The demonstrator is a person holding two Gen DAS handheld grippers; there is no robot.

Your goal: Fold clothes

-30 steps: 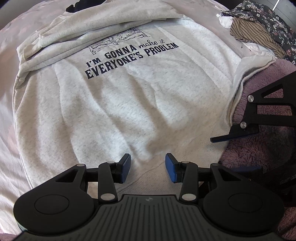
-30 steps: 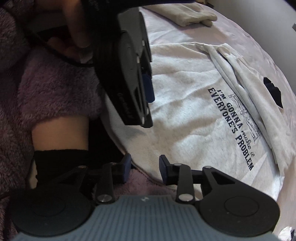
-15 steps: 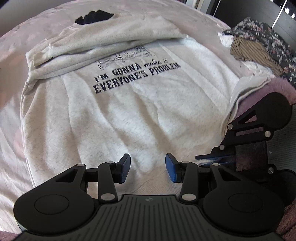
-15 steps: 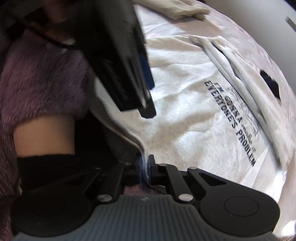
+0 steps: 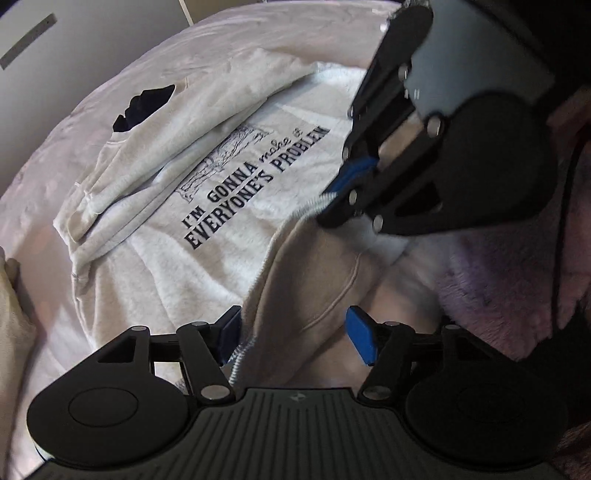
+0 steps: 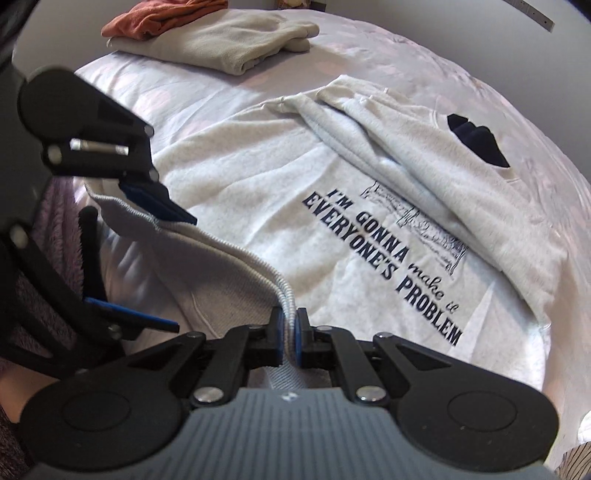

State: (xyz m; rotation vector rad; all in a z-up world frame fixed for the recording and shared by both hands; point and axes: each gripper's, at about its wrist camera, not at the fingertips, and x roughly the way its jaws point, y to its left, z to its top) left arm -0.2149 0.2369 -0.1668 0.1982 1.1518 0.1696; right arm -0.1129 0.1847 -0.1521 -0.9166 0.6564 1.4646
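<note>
Fleece sweatshirt (image 6: 258, 192), spread print-up on the bed (image 6: 424, 55), looks soft, limp and fairly bulky, best gripped at its ribbed hem (image 6: 255, 266), where the right gripper (image 6: 291, 334) is clamped while the left gripper (image 5: 293, 334) stands wide open astride it.

Bed (image 6: 229, 96) with pale pink-white sheet fills the scene. Plain light wall (image 6: 424, 26) behind it, far side. Wall (image 5: 74, 48) carries a grey strip (image 5: 27, 41). Soft, even light.
</note>
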